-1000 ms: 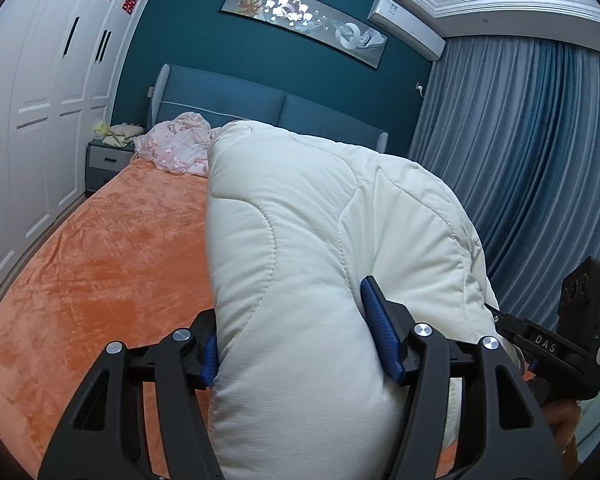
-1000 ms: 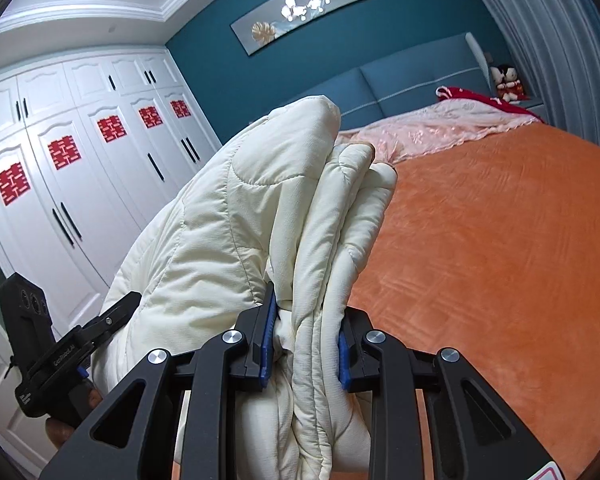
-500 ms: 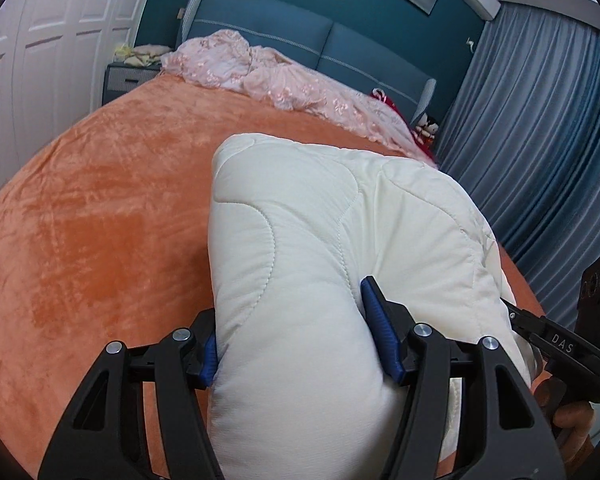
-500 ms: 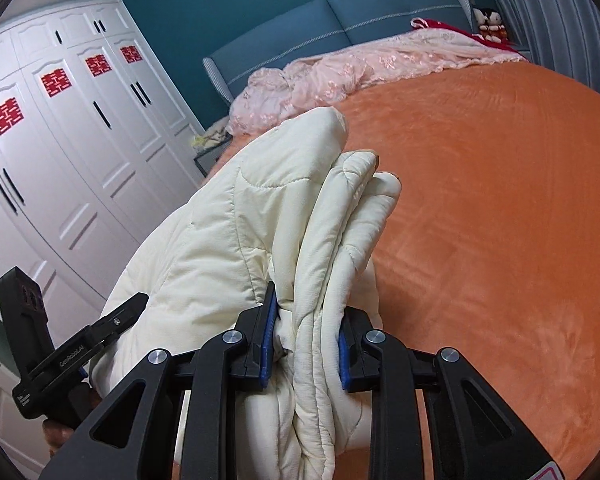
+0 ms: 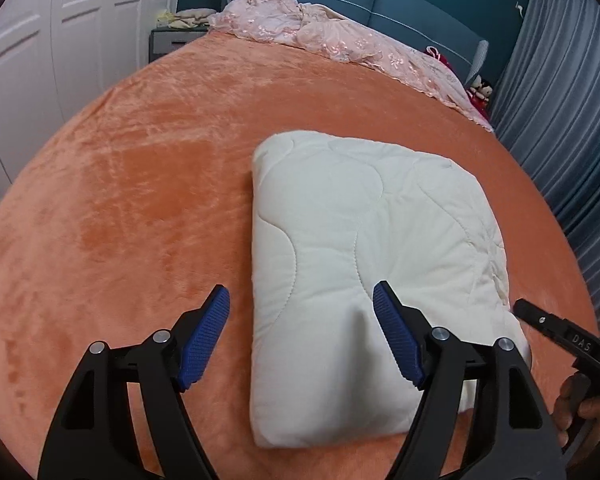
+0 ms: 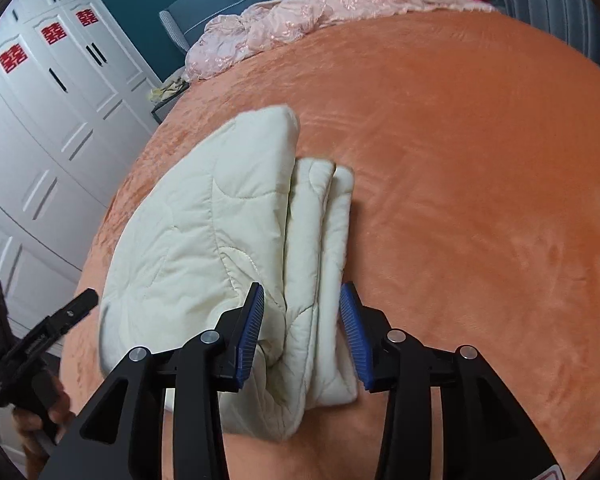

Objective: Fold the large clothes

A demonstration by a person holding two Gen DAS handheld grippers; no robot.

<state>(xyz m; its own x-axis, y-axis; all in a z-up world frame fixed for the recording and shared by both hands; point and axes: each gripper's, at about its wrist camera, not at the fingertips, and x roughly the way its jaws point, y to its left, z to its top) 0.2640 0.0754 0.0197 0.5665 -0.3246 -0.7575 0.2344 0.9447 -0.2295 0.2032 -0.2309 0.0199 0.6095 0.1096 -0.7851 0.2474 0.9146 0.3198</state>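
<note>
My left hand-held gripper (image 5: 300,336) is opening, its pads clear of the folded cream quilted garment (image 5: 364,248) between them; my right hand-held gripper (image 6: 302,332) is opening too, its jaws just off the stacked edge layers (image 6: 320,240). The bundle lies flat on the orange bed (image 5: 120,200). I should let go fully and back straight out, so the layers stay stacked.

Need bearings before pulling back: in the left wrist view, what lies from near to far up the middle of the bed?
Left claw → folded cream quilted garment → bare orange bedspread → crumpled pink lace cloth → blue headboard.
</note>
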